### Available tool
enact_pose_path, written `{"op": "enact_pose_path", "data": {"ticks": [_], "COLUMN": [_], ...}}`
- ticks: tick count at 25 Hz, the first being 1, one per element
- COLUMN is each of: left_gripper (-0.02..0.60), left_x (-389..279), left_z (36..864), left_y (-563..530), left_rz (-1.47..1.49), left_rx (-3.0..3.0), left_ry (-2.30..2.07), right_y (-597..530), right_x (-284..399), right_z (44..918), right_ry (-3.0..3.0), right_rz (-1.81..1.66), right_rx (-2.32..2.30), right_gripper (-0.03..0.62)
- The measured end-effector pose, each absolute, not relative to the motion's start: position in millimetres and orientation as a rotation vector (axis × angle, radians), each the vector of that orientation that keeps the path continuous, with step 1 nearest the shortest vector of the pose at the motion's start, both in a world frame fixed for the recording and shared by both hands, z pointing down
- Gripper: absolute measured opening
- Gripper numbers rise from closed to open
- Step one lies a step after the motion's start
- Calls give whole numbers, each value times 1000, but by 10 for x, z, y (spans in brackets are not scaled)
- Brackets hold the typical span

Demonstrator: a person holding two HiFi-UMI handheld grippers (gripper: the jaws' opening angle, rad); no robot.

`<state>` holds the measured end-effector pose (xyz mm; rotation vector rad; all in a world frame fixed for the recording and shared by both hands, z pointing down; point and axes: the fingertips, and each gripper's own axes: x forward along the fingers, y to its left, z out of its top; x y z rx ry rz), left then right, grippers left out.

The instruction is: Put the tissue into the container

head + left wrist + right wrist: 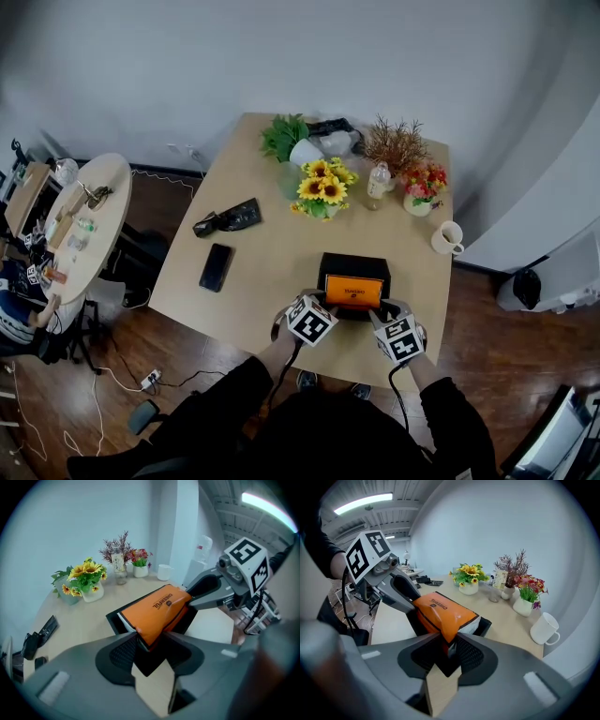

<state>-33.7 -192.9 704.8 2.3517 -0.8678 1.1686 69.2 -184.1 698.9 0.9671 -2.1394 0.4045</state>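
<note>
Left tool (pixel 150 644) and right tool (pixel 447 644) each pinch one end of the orange tissue pack (pixel 353 292), with the jaws clamped on its wrapper. The pack spans the open black container (pixel 354 266) at the near edge of the surface (pixel 272 253), apparently not yet seated. To do this step well, both ends should probably go down level, with the pack square to the opening, and be let go only once it rests inside.

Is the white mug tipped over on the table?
No, the white mug stands upright on its base on the table.
</note>
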Motion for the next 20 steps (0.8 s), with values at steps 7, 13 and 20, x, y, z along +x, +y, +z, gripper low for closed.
{"op": "enact_pose_path", "data": {"ticks": [7,13,20], "left_gripper": [149,152,153], "left_x": [-311,-285,-289], "left_z": [7087,7050,7096], "left_y": [-1950,-1982,-2007], "left_rz": [1219,1245,1329], "left_rx": [2325,2280,2219], "left_ry": [-853,-816,-824], "right_y": [-1850,-1868,-1886], "right_x": [718,697,701], "right_z": [7022,7065,7116], "right_ry": [-2119,-2072,-2017], "right_rz": [413,478,489], "right_rx": [957,896,843], "right_gripper": [107,114,118]}}
